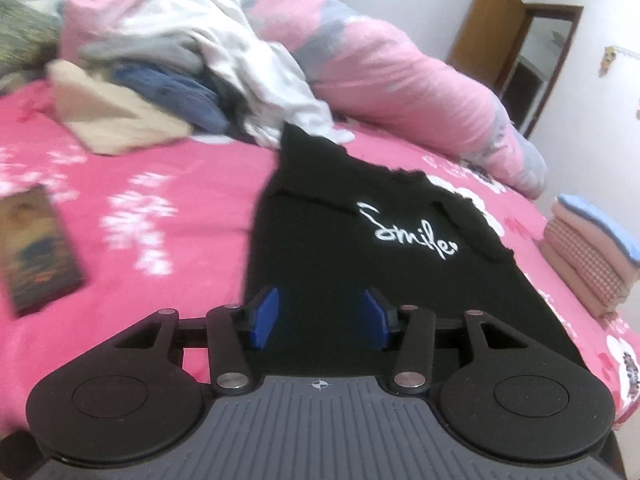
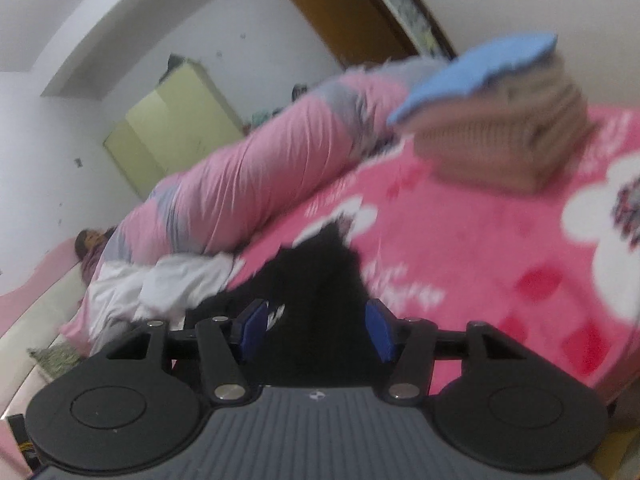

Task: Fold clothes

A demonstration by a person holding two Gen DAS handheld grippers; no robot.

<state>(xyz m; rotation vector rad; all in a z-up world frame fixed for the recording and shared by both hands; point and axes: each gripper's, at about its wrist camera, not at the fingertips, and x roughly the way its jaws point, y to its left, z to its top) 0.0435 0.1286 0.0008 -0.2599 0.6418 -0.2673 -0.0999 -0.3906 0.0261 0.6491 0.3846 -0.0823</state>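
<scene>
So the black shirt [image 1: 360, 240] with the white "Smile" script is lying spread out on the pink bedspread [image 1: 160, 240], and the left gripper [image 1: 320, 318] hangs right over its near end with the blue pads spread wide, nothing pinched. Same deal on the right gripper [image 2: 316, 330], fingers apart over the shirt's edge, though that view is pretty blurry. Off to the side there's a folded stack [image 1: 592, 248] with a blue piece on top, and an unfolded clothes heap [image 1: 192, 80] sits against the rolled pink duvet [image 1: 400, 72].
</scene>
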